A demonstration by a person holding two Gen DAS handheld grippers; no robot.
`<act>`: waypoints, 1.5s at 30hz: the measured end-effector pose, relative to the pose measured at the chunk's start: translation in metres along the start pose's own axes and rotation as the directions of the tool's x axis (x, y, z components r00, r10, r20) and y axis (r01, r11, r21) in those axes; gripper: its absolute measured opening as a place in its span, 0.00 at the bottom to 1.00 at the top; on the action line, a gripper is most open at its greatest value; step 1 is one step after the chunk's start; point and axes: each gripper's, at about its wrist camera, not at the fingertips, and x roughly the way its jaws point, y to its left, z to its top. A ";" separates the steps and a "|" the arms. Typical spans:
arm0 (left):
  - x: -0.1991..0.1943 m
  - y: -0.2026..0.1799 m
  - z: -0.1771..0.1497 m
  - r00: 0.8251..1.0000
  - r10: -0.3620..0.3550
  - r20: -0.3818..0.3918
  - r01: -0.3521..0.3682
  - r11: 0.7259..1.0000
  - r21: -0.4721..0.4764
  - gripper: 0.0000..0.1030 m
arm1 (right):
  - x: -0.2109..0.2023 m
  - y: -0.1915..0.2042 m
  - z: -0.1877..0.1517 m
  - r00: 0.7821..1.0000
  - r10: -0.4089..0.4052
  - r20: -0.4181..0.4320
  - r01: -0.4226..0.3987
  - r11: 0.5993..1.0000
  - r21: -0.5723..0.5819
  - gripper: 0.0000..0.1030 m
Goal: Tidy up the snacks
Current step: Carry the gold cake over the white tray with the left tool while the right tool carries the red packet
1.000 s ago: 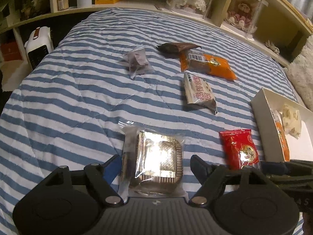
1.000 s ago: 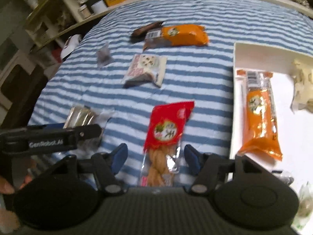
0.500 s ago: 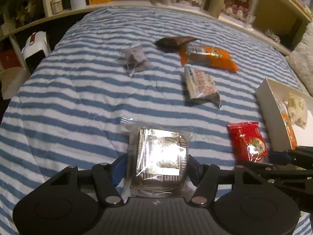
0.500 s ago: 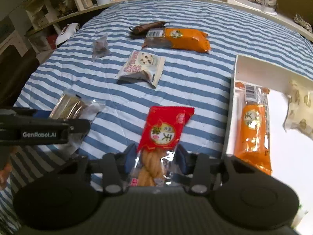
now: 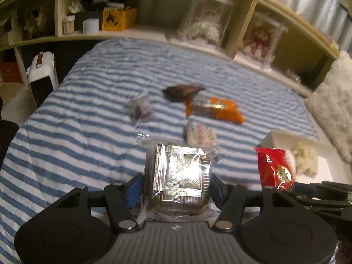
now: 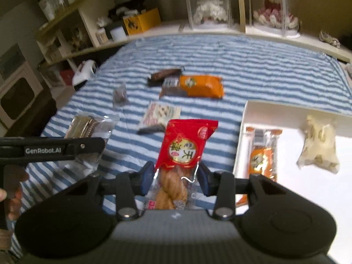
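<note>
Snacks, sorting under way, listed near to far.

In hand: left hand-held gripper [image 5: 176, 189] clamped on a clear-wrapped foil tray [image 5: 179, 176], lifted off the bed [image 5: 77, 132]. Right hand-held gripper [image 6: 173, 179] clamped on a red twist pack [image 6: 184, 147], also raised, just left of the white box [image 6: 239, 132].

Already in the box: an orange stick pack [image 6: 261, 156] along its left wall; a pale nougat bag [image 6: 319, 145] further right, well apart from it.

Left on the bed, mid-distance: a white cookie pack [image 6: 161, 114]; a small grey sachet [image 6: 120, 94] to its left.

Left on the bed, far: a large orange pack [image 6: 198, 85], with a dark brown wrapper [image 6: 165, 74] touching its far-left end.

Tally: two stored, two held and judged bound for the box, four not yet picked up. Roughly a quarter done; half once both held items are set down. The box has plenty of bare floor for the rest.
</note>
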 end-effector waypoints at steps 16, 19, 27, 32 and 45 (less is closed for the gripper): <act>-0.038 -0.080 -0.016 0.992 -0.120 0.032 0.119 0.992 0.047 0.61 | -0.102 -0.059 -0.021 0.992 -0.081 0.095 0.081 0.997 -0.002 0.47; -0.043 -0.100 -0.019 0.989 -0.141 0.037 0.139 0.989 0.057 0.61 | -0.116 -0.079 -0.029 0.989 -0.098 0.107 0.097 0.995 0.013 0.47; -0.043 -0.158 -0.028 0.984 -0.178 0.032 0.174 0.981 0.091 0.61 | -0.150 -0.122 -0.049 0.980 -0.146 0.137 0.139 0.989 0.054 0.47; -0.040 -0.197 -0.033 0.977 -0.214 0.021 0.211 0.971 0.110 0.61 | -0.168 -0.150 -0.061 0.972 -0.179 0.153 0.167 0.982 0.089 0.47; -0.001 -0.291 -0.062 0.945 -0.307 -0.111 0.318 0.943 0.099 0.61 | -0.182 -0.209 -0.094 0.961 -0.236 0.146 0.215 0.966 0.143 0.47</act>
